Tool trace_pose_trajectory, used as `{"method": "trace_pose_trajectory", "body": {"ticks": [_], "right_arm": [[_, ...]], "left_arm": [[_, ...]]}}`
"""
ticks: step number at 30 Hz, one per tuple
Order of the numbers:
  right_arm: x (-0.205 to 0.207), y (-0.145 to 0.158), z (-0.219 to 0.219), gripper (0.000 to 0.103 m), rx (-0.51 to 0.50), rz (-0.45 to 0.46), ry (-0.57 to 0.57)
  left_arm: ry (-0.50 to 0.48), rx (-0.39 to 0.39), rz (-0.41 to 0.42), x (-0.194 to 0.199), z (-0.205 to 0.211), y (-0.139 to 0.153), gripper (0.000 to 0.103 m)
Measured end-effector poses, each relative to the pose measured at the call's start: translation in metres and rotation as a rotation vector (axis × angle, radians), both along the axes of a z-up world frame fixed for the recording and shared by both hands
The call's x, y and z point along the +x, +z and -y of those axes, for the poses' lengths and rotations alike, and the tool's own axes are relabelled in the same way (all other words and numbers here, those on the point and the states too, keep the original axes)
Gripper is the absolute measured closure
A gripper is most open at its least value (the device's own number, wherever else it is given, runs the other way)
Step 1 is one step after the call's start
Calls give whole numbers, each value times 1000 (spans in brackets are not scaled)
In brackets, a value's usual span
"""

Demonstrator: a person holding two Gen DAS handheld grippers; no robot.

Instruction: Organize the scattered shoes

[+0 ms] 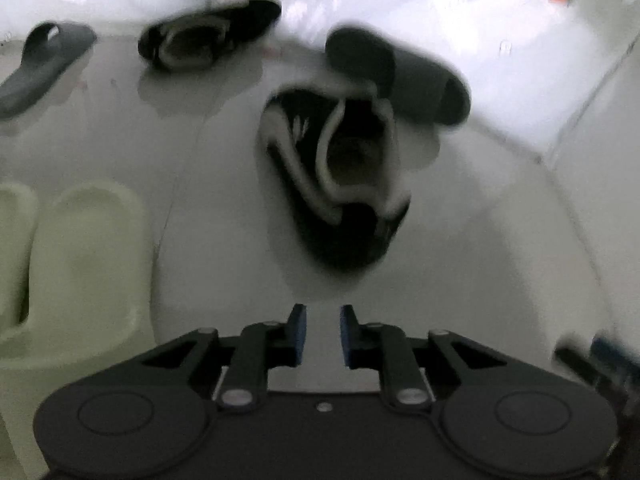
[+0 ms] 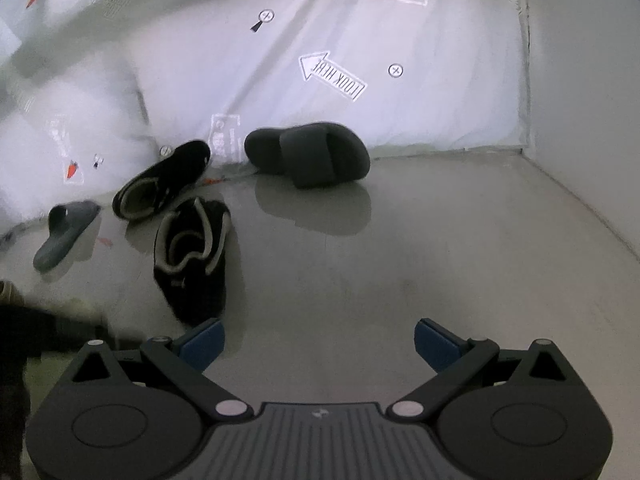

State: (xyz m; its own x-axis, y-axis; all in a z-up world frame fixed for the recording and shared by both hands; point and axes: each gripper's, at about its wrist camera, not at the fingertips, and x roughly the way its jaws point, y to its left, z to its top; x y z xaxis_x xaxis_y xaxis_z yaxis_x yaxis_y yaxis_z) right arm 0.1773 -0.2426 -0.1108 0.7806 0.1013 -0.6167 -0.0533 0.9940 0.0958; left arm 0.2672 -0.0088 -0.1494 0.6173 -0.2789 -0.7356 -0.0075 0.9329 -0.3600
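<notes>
Grey floor [image 2: 400,260]: black shoe [image 1: 336,176] ahead of the narrowly parted (empty) left tool [image 1: 323,336].

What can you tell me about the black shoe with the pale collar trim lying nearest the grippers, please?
The nearest black shoe is a soft, fabric-looking low shoe with pale cream piping round its wide opening and a small light mark on its side. It lies on the glossy grey floor, empty, with its opening facing up. Neither gripper touches it. In the left wrist view it is blurred, with a grey slide just behind it.

Left gripper [image 1: 323,334] empty, jaws narrowly parted; right gripper [image 2: 319,345] empty, jaws spread wide.
</notes>
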Motion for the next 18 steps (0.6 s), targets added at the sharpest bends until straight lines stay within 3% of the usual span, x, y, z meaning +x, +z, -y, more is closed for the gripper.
{"method": "trace_pose_trajectory", "body": {"ticks": [1,2,5,9,18], "right_arm": [[-2,0,1,2,-4,-1,2],[-4,0,3,2,-8,-1,2],[-5,2,9,2,-14,12,-13],[5,3,18,2,-10,21,-45],[52,2,19,2,-2,52,-70]], "left_arm": [[12,-21,25,5,-1,6,60],[29,-49,61,13,-2,14,57],[47,-35,90,31,3,24,57],[78,18,47,65,9,17,57],[58,140,-83,106,11,-32,55]]}}
